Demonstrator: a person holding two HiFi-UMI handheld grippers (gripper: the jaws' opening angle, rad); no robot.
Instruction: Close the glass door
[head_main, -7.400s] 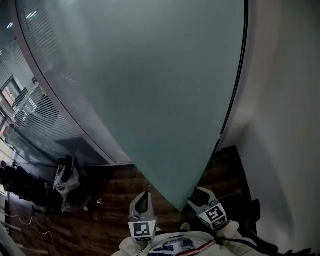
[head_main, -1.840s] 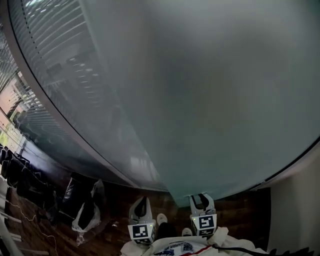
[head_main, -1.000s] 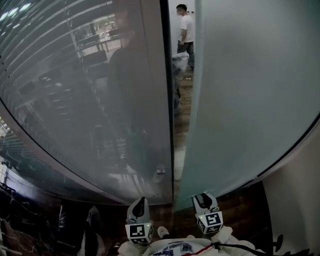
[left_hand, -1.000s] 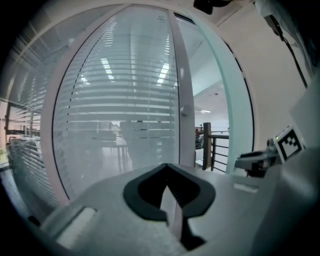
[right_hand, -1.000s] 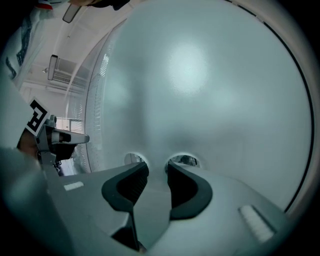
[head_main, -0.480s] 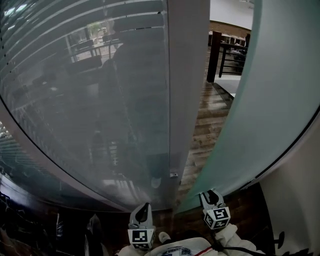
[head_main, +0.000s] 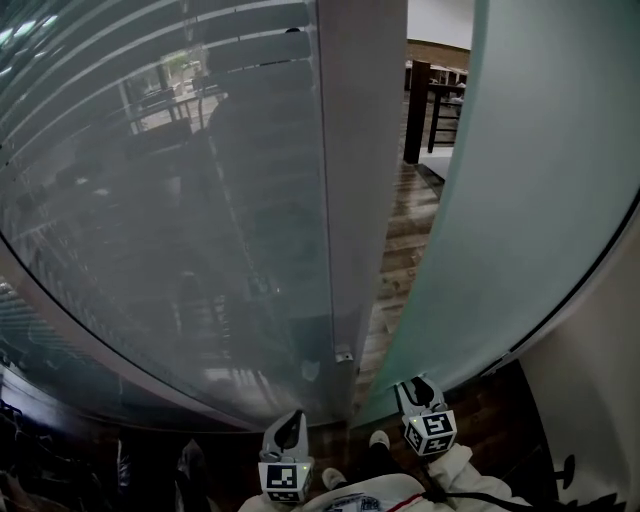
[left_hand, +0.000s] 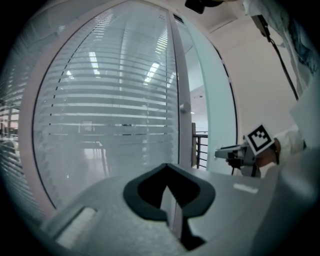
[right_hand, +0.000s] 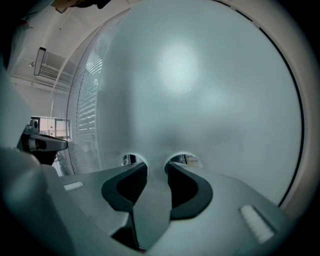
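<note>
The frosted glass door stands ajar at the right of the head view. A gap lies between its edge and the grey door post, with wood floor beyond. My right gripper is against the door's lower face near that edge. In the right gripper view the right gripper is open, its tips at the frosted door, nothing between them. My left gripper hangs low before the post; in the left gripper view the left gripper is shut and empty.
A fixed glass panel with blinds fills the left. A small metal fitting sits at the post's foot. Dark railings stand beyond the gap. A white wall borders the door on the right.
The gap between door edge and post shows wider than a second ago, with railings now visible instead of a person. Both grippers stay low, the right one still at the door.
</note>
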